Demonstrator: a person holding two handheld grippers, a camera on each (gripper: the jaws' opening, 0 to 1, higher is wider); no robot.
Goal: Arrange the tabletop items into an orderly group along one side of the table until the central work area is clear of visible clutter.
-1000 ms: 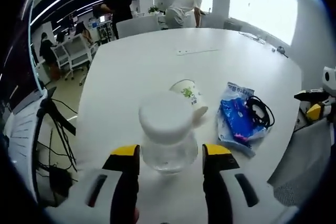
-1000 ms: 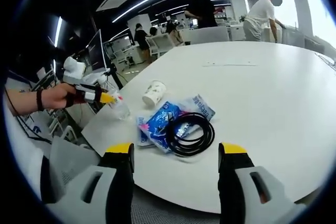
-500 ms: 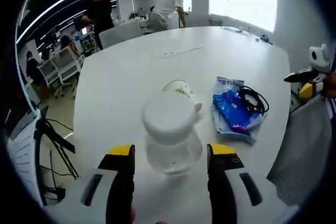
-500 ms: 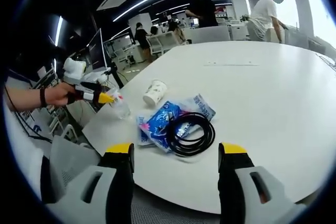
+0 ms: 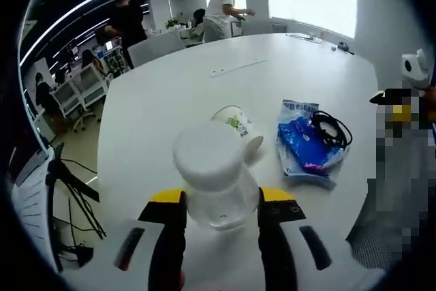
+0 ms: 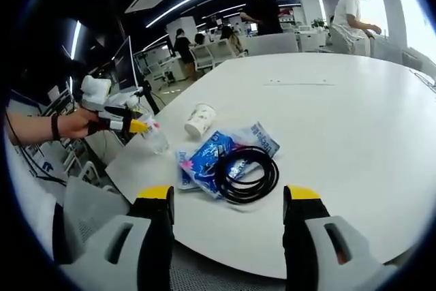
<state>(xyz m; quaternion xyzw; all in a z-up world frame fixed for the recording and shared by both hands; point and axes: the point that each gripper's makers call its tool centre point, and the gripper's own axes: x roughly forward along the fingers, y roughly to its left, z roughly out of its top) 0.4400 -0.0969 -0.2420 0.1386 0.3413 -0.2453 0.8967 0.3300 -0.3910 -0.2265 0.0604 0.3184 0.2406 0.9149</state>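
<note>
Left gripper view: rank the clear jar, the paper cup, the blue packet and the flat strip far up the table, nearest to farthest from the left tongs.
1. Clear jar, between the left tongs.
2. Paper cup, on its side just behind the jar.
3. Blue packet, off to the right, under the black cable.
4. Flat strip, far up the table.

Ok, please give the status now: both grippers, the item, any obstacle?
Left gripper shut on clear plastic jar with white lid. Right gripper open, holding nothing. Tipped paper cup just beyond the jar; coiled black cable lies on blue packet.
</note>
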